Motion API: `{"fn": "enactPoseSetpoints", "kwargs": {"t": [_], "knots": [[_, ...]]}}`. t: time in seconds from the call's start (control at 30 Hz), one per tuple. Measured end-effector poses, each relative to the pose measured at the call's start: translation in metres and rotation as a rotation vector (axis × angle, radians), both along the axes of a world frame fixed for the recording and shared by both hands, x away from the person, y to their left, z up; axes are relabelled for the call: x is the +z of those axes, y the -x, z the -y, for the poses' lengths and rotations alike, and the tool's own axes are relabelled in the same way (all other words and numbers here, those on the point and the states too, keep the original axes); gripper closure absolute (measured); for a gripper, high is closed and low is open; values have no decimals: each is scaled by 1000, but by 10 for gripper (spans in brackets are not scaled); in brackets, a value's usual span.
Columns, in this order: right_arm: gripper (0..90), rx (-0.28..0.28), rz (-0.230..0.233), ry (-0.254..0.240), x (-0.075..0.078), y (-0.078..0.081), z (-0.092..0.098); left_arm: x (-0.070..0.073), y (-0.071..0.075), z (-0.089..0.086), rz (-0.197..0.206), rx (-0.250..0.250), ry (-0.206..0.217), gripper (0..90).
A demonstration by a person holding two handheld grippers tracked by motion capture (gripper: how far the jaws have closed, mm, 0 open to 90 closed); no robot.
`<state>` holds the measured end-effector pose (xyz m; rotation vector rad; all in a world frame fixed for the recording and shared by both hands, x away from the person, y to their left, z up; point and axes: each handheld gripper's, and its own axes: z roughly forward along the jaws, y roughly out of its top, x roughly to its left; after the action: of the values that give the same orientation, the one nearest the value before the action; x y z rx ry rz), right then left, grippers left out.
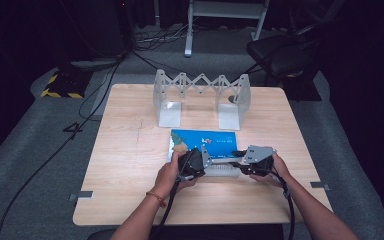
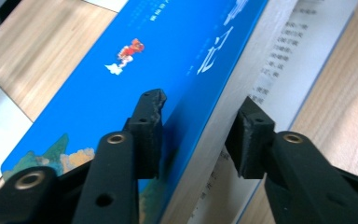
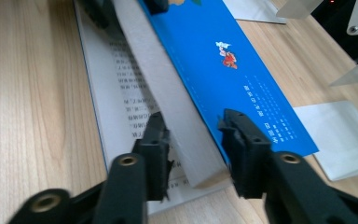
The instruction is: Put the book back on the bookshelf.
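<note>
Blue book (image 1: 205, 142) lay on table (image 1: 125, 165), just in front of metal bookend rack (image 1: 202, 92), cover partly lifted, printed page (image 3: 121, 93) exposed beneath. Left tongs (image 2: 198, 128) straddled book's near edge: one jaw on cover, other below page block, part-open, grip not closed. Right tongs (image 3: 193, 140) likewise straddled opposite end, part-open, nothing clamped. Likely step: gripping book at both ends. Best done by closing both tongs together, evenly, keeping loose page out of jaws, lifting level toward rack.

Each tool: black body, two black jaws with brass-coloured screw inserts. The right tool (image 1: 252, 161) carries a grey plate; the left tool (image 1: 196, 162) trails a black cable. An orange wristband (image 1: 156, 198) is worn.
</note>
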<state>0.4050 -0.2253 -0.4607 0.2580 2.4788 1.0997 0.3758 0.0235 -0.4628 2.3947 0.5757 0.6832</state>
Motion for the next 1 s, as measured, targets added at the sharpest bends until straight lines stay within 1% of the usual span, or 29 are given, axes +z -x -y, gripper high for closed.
{"fn": "enactPoseSetpoints", "kwargs": {"t": [0.03, 0.1, 0.13, 0.17, 0.2, 0.23, 0.27, 0.3, 0.37, 0.4, 0.43, 0.47, 0.5, 0.53, 0.57, 0.6, 0.63, 0.67, 0.7, 0.73, 0.77, 0.8, 0.83, 0.87, 0.9, 0.93, 1.0], "knots": [[527, -3, -8, -12, -1, -3, 2, 1, 0, -1, -1, -4, 8, 626], [508, -22, 9, -9, -5, -9, 5, 2, -1, -6, -11, -15, 36, 633], [523, -24, 12, -18, -6, -13, 7, 2, -2, -8, -15, -23, 53, 635], [535, -16, 2, -39, -6, -16, 9, 2, -2, -8, -15, -23, 53, 637], [555, -6, -1, -46, -6, -17, 9, 2, -3, -12, -25, -37, 87, 638], [555, -6, -1, -46, -6, -17, 9, 2, -3, -12, -25, -37, 87, 638], [579, 6, 12, -39, -5, -17, 9, 3, -3, -14, -33, -47, 97, 638], [602, 27, 41, -14, -4, -14, 8, 3, -3, -15, -34, -52, 102, 638], [631, 42, 71, 19, 0, -7, 5, 6, -1, -18, -41, -64, 116, 638], [641, 45, 84, 28, 2, -4, 4, 10, 1, -20, -49, -73, 134, 637], [641, 45, 84, 28, 2, -4, 4, 10, 1, -20, -49, -73, 134, 625], [658, 44, 96, 38, 7, 4, 3, 12, 1, -21, -71, -69, 168, 625], [669, 44, 100, 49, 10, 8, 2, 14, 2, -22, -89, -66, 182, 588], [679, 47, 107, 58, 12, 12, 1, 15, 4, -22, -89, -72, 188, 566], [685, 45, 109, 60, 14, 15, 0, 16, 6, -21, -92, -74, 190, 543], [693, 47, 115, 63, 16, 19, -2, 16, 8, -19, -96, -75, 184, 491], [701, 51, 118, 69, 18, 23, -4, 17, 10, -16, -86, -76, 162, 444], [706, 52, 120, 72, 20, 26, -5, 17, 13, -13, -70, -69, 142, 423], [711, 48, 112, 70, 22, 28, -7, 17, 15, -11, -62, -59, 129, 405], [712, 45, 108, 64, 24, 29, -7, 17, 16, -11, -64, -67, 123, 396], [712, 38, 103, 63, 25, 29, -8, 18, 17, -10, -60, -64, 115, 379], [712, 32, 96, 60, 25, 30, -8, 18, 17, -10, -54, -63, 129, 381], [712, 31, 94, 59, 26, 31, -9, 19, 17, -10, -51, -61, 132, 405], [712, 28, 91, 59, 26, 31, -9, 19, 17, -10, -39, -49, 129, 439], [712, 26, 93, 62, 26, 32, -10, 19, 17, -11, -35, -48, 126, 500], [712, 31, 94, 63, 26, 33, -10, 19, 16, -11, -38, -51, 123, 527], [713, 32, 94, 63, 26, 34, -11, 18, 17, -11, -31, -58, 129, 542]]}}
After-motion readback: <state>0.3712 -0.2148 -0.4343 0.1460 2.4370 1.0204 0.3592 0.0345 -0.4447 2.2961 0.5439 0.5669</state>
